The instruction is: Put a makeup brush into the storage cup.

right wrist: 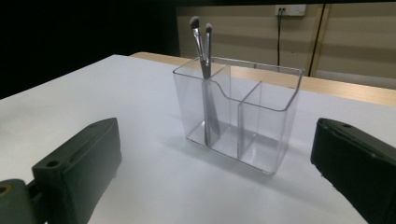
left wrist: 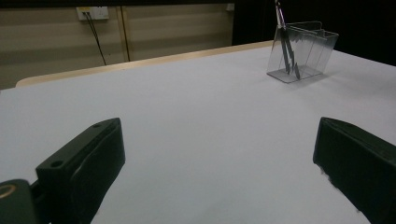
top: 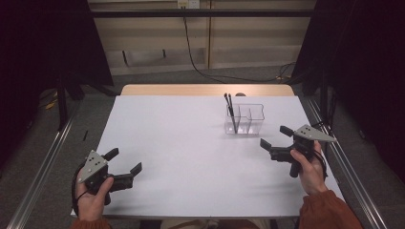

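Note:
A clear plastic organiser (top: 244,119) with several compartments stands on the white table (top: 191,143), right of centre toward the back. Two dark makeup brushes (top: 230,112) lean upright in its left compartment. The right gripper view has the organiser (right wrist: 243,116) close ahead with the brushes (right wrist: 205,74) in it. My right gripper (top: 273,136) is held open just right of the organiser, nothing between its jaws. My left gripper (top: 125,161) rests open near the front left of the table, far from the organiser (left wrist: 301,51).
A wooden strip (top: 205,89) borders the table's far edge. Metal rails (top: 43,167) run along both sides. A cable (top: 191,47) hangs down the back wall to the floor. Dark curtains flank the space.

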`<state>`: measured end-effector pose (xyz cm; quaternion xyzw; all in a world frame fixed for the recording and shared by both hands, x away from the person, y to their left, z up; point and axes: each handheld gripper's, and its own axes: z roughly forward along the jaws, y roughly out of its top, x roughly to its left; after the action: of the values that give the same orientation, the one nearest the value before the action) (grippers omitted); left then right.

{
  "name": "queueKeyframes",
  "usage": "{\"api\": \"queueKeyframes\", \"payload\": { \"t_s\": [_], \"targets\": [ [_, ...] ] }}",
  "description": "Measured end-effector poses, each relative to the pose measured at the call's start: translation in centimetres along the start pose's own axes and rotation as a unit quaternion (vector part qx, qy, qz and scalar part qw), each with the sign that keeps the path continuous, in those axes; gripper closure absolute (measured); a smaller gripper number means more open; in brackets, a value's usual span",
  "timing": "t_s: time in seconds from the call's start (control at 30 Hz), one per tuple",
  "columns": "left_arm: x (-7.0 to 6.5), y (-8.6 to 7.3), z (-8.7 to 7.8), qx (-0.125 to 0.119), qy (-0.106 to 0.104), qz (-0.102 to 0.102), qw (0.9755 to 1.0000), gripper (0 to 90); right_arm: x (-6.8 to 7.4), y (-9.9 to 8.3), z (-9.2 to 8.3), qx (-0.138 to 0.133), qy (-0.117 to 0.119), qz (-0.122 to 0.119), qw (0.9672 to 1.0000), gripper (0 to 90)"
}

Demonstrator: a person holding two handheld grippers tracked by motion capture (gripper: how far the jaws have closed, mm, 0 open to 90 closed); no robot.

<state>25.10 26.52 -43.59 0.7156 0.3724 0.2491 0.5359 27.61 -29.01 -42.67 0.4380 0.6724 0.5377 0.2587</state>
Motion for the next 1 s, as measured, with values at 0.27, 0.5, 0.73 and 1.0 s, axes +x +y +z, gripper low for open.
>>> {"api": "queueKeyframes", "payload": {
  "t_s": [0.27, 0.5, 0.73, 1.0],
  "targets": [
    [0.0, 0.0, -0.2, -0.004, 0.001, -0.001, 1.0, 1.9, 0.0, -1.3, -2.5, -0.009, -0.02, 0.002, 0.9998, 1.5],
    [-0.1, 0.0, -0.2, -0.001, 0.0, 0.0, 1.0, 1.9, 0.3, -2.4, -3.7, -0.008, -0.024, 0.003, 0.9997, 1.8],
    [-0.1, -0.1, -0.5, -0.004, 0.0, -0.003, 1.0, 1.9, 1.0, -3.1, -4.7, -0.011, -0.025, 0.0, 0.9996, 1.8],
    [-0.1, -0.1, -0.5, -0.001, -0.002, -0.001, 1.0, 1.8, 0.9, -3.7, -5.9, -0.008, -0.025, -0.004, 0.9996, 3.3]
  ]
}}
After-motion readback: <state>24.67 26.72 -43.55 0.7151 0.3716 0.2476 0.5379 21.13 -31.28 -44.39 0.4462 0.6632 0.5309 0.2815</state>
